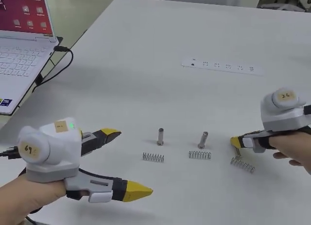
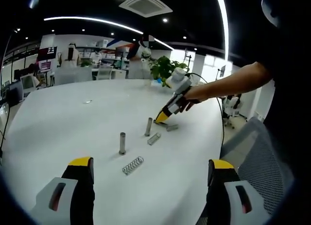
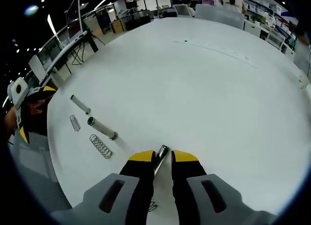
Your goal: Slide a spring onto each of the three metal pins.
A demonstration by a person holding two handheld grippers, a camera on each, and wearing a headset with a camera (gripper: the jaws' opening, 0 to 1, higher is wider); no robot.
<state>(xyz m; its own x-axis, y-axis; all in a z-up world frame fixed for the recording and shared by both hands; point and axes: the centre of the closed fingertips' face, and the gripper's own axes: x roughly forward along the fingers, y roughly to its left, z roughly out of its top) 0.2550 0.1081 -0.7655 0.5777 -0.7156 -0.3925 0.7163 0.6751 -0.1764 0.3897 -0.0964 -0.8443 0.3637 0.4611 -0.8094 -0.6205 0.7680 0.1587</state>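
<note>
A laptop (image 1: pixel 19 55) sits at the desk's (image 1: pixel 146 79) left edge; beyond lies bare room. Our left tool (image 1: pixel 127 162) gapes wide, empty. Left pin (image 1: pixel 160 136) and middle pin (image 1: pixel 203 139) stand upright, silver, left spring (image 1: pixel 153 157) and middle spring (image 1: pixel 199 155) lying before them. Our right tool (image 1: pixel 236 142), nearly closed, pinches the third pin (image 3: pixel 163 150), mostly hidden; right spring (image 1: pixel 242 164) lies beside it.

light: bright, even overhead | shadows: soft, faint | gripper views: fisheye-warped | focus: mostly sharp
</note>
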